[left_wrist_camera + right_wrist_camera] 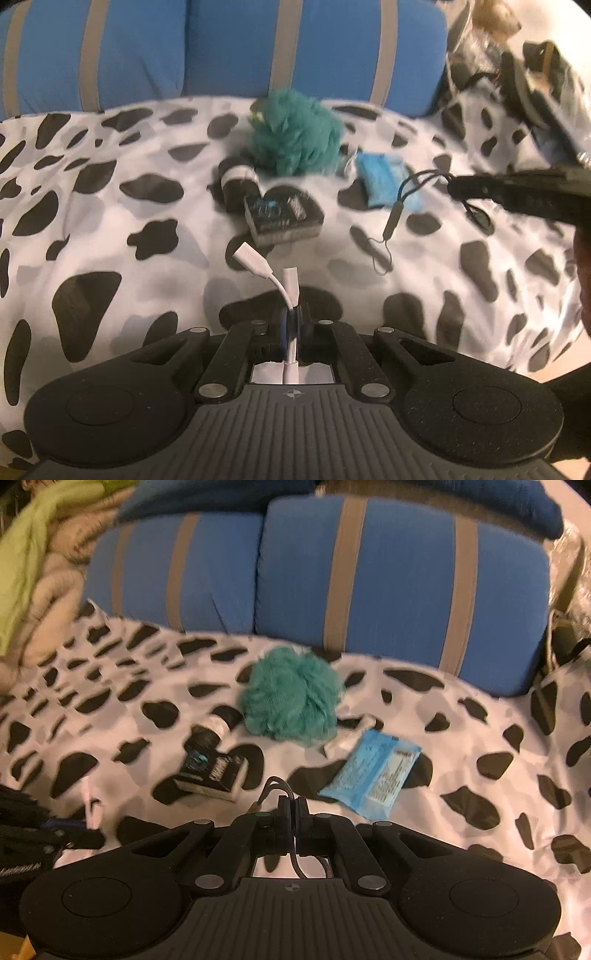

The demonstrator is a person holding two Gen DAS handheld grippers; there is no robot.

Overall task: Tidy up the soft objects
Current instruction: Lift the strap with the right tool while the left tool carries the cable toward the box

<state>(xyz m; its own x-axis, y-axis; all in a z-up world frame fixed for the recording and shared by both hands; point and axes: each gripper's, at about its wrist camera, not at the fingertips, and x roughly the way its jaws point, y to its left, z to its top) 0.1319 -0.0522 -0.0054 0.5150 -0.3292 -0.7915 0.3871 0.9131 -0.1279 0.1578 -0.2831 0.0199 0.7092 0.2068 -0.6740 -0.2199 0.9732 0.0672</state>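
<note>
We see 2 grips — left tool (pixel 293 321) clamped on a white adapter cable (pixel 258 264), right tool (pixel 293 806) on a grey cord (pixel 275 786) — with the teal pouf (pixel 291 694) ahead.

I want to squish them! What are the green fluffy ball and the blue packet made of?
The green ball looks like bunched nylon mesh, a bath puff: frilly, ruffled folds, matte. The blue packet looks like thin plastic film, a little shiny, flat, with printed writing on it; what is inside cannot be seen. Both lie on a black-spotted white blanket that looks like soft cloth.
</note>
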